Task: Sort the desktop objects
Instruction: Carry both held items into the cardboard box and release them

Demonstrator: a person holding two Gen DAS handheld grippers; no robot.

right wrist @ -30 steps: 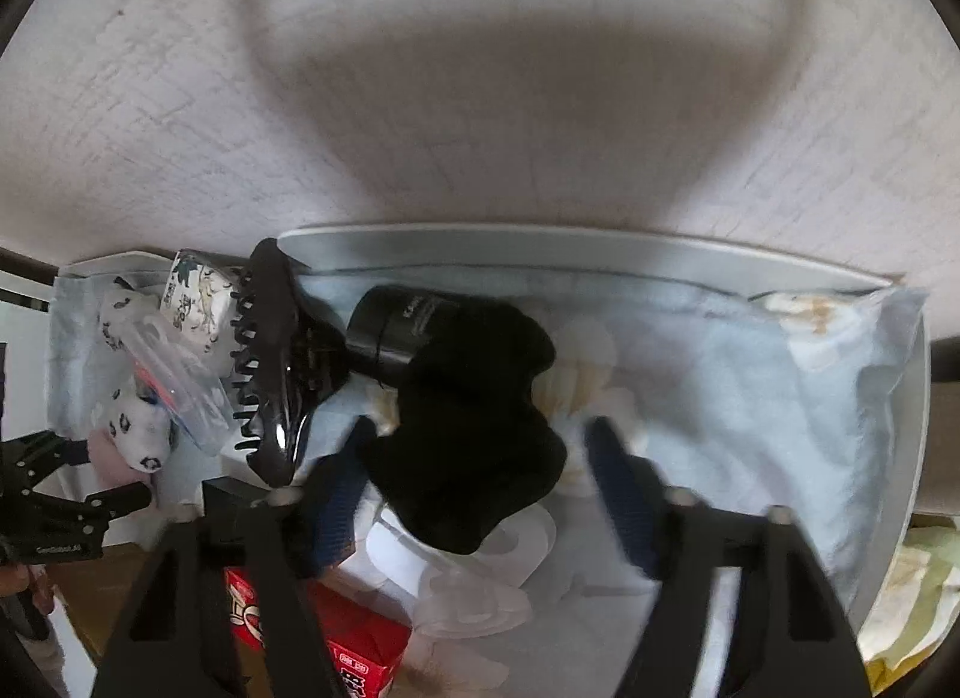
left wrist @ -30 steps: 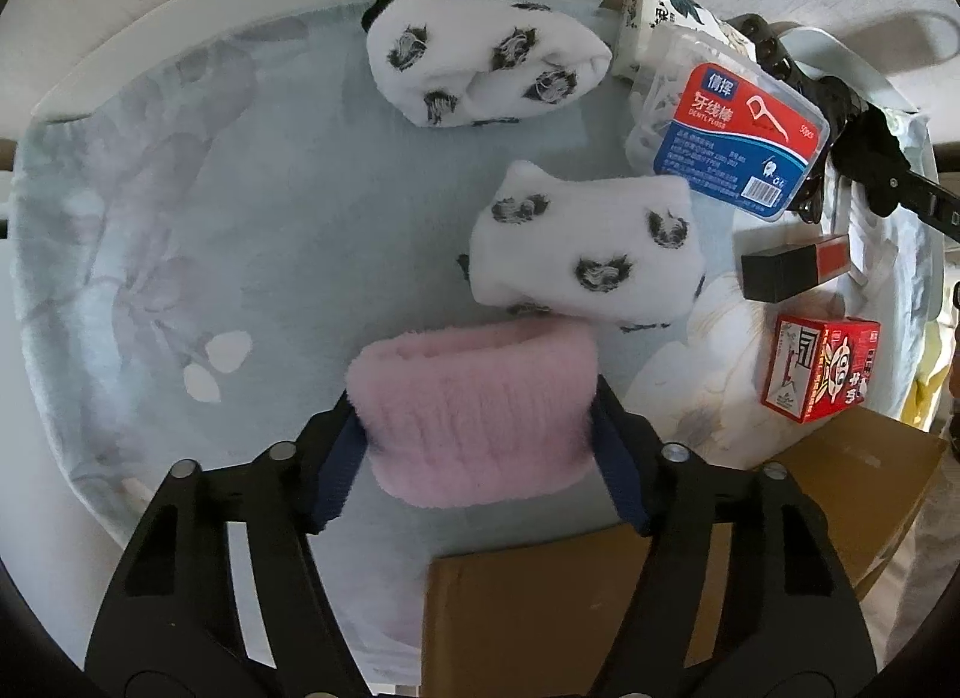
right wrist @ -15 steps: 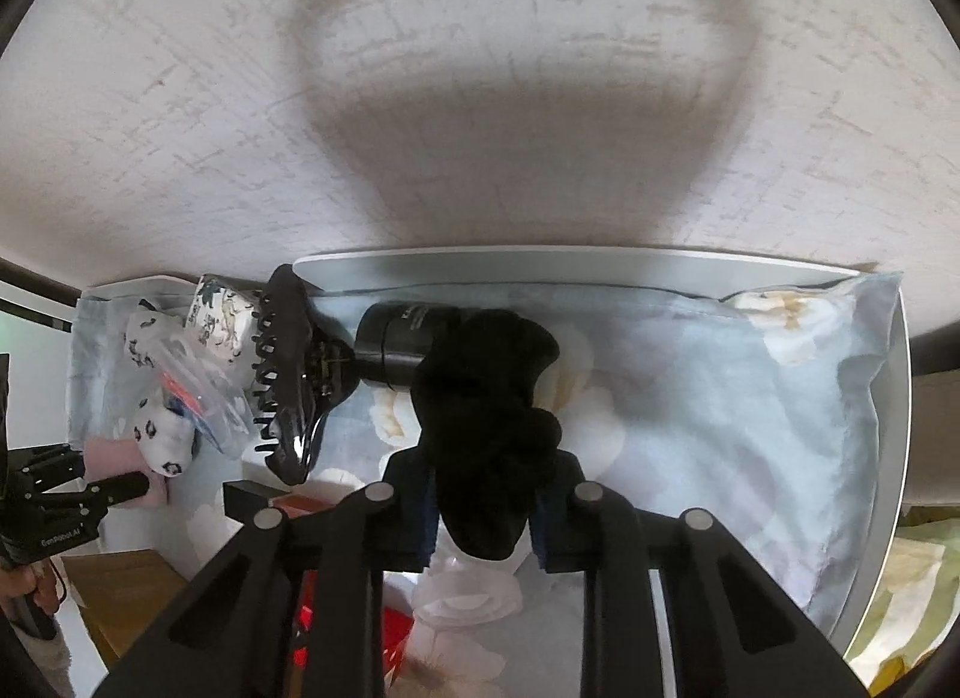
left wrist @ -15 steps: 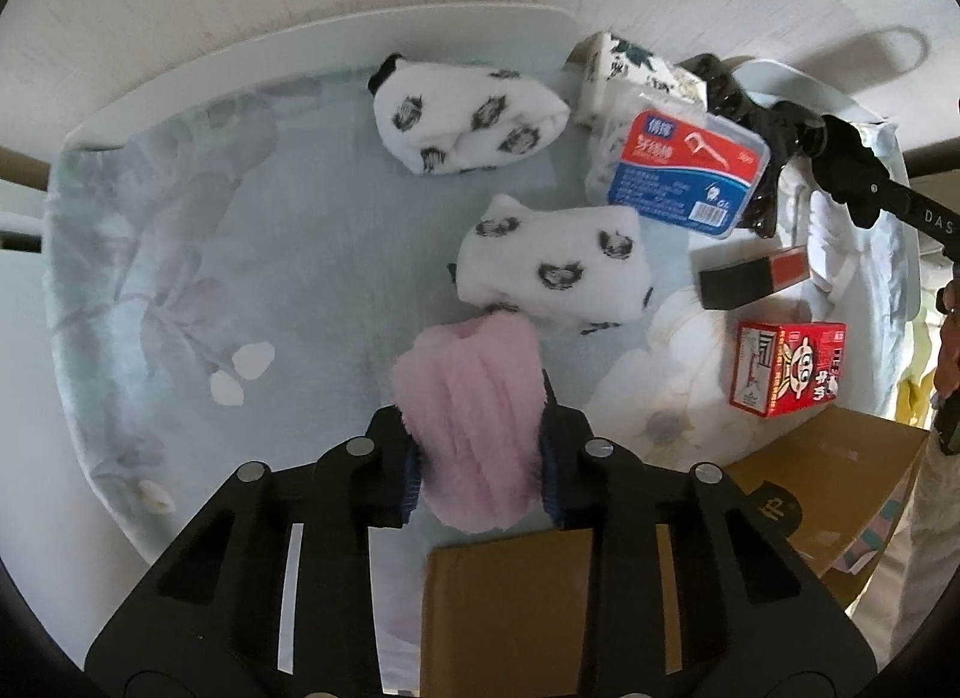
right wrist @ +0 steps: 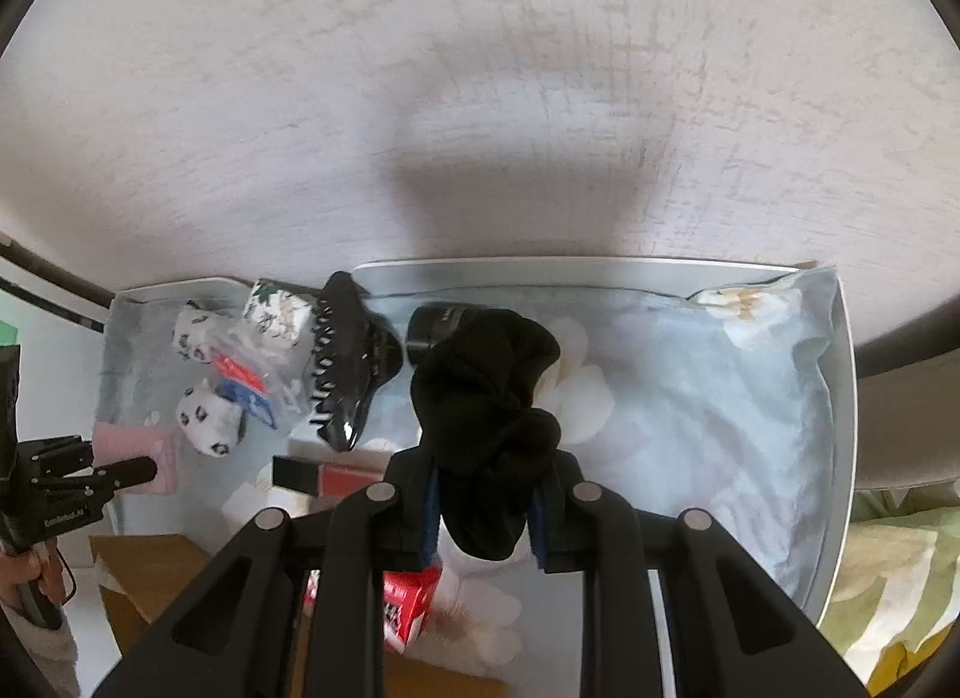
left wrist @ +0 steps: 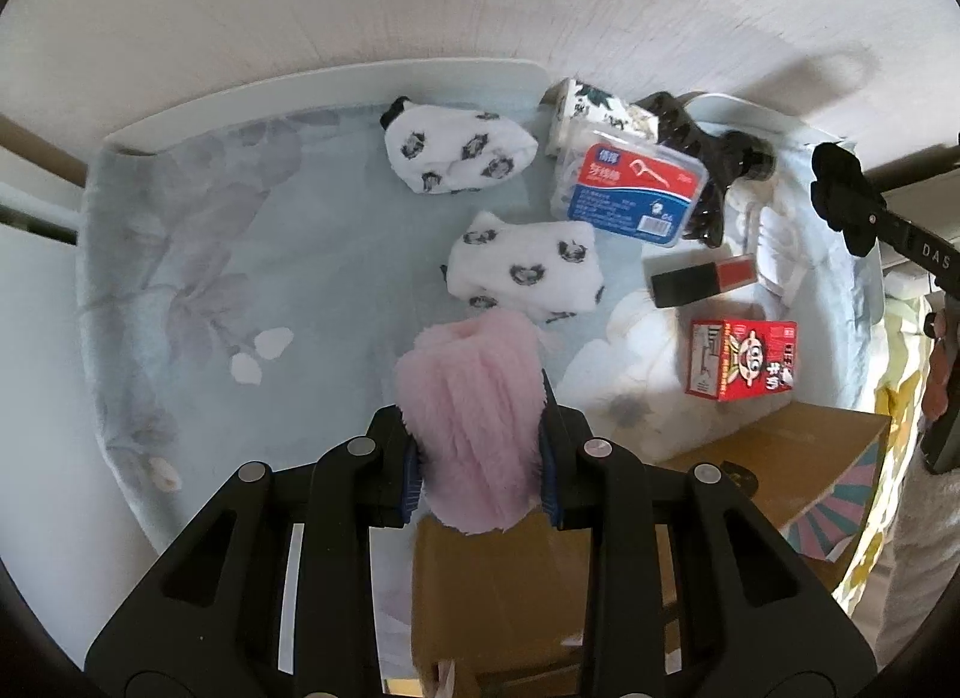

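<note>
Left wrist view: the left gripper (left wrist: pixel 480 452) is clamped on a fluffy pink sock (left wrist: pixel 477 416), its jaws pressed into both flanks of the bundle. The sock's long axis runs from 6 to 12 o'clock, straight along the fingers, with its free end poking out toward 12 and its tail hanging over a brown cardboard box (left wrist: pixel 540 596) at 6 o'clock. Just beyond the sock's tip, at 12 to 1 o'clock, lies a white spotted sock (left wrist: pixel 525 272), very close to it; whether they touch I cannot tell. A second spotted sock (left wrist: pixel 459 155) sits further off at 12 o'clock near the tray rim (left wrist: pixel 336 80). At 1 to 2 o'clock are a floss pick box (left wrist: pixel 630 191), a black hair claw (left wrist: pixel 708 182), a black-and-red bar (left wrist: pixel 702 281) and a red carton (left wrist: pixel 741 359). The box sits directly under the wrist, so if the pink sock belongs there, the move looks like a short pull back toward 6, not a reach.

Right wrist view: the right gripper (right wrist: pixel 483 509) pinches a black sock (right wrist: pixel 489 416), jaws narrowed onto its lower half. The sock stands along the fingers and bulges toward 12 o'clock, in front of a dark cylinder (right wrist: pixel 441 329) behind it. The hair claw (right wrist: pixel 351 362) lies at 10 o'clock, the spotted socks and the pink sock further out at 9 to 10. The light blue cloth (right wrist: pixel 720 398) from 1 to 3 o'clock is bare. The cardboard box shows at 7 to 8 o'clock, on the left gripper's side; the left one is much nearer to it.
</note>
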